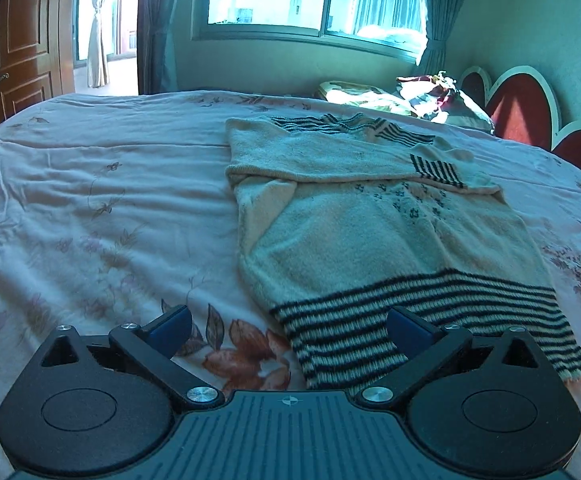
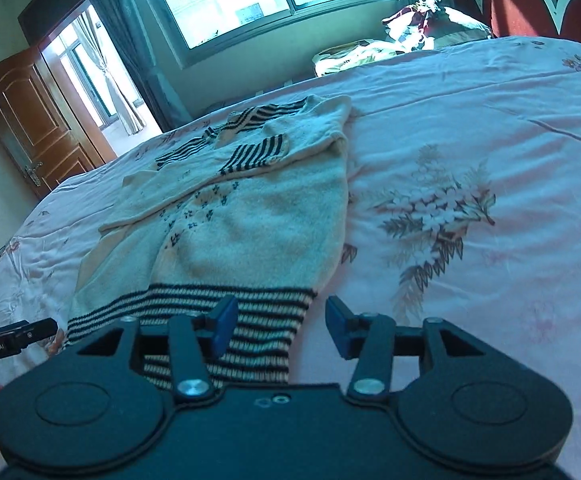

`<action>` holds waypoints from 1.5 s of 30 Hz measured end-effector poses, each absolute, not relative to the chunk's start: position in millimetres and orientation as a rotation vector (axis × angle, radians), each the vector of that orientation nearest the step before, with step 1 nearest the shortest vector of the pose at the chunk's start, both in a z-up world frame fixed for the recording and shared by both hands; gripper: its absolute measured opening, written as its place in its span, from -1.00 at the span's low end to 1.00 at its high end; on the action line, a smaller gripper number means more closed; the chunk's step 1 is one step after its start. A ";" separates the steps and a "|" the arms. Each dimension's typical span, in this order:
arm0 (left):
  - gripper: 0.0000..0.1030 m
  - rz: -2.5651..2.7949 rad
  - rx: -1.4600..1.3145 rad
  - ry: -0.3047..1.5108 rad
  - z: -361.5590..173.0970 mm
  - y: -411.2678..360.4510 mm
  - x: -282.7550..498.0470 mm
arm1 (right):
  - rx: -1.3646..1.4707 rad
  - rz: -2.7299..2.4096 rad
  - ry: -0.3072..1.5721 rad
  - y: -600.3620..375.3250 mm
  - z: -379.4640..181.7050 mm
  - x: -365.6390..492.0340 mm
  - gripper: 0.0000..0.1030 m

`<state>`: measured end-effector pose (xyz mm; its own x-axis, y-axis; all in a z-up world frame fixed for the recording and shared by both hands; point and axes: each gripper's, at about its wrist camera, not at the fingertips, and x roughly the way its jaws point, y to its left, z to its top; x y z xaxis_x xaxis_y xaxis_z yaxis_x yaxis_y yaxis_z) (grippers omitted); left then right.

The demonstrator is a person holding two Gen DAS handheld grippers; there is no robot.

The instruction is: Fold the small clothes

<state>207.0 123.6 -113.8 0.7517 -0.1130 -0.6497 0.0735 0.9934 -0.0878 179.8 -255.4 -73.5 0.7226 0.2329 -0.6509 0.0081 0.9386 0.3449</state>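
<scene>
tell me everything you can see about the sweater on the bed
The sweater is a cream, fuzzy-looking knit with a dark-striped hem, striped cuffs and collar, and small dark motifs across the chest. It lies flat on the pink floral bedsheet, hem nearest the cameras, both sleeves folded across the chest, one striped cuff on top. Nothing grips it: the fingers of both grippers hover open over the hem's two corners.

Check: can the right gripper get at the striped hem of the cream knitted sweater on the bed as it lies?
Probably yes. The right gripper hangs open just over the striped hem's right corner, nothing lying between. The left gripper, also open, sits at the other corner.
</scene>
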 end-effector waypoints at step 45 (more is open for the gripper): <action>-0.22 -0.388 -0.504 0.902 -158.4 135.1 216.1 | 0.866 0.263 0.882 -276.8 -131.9 175.5 -0.51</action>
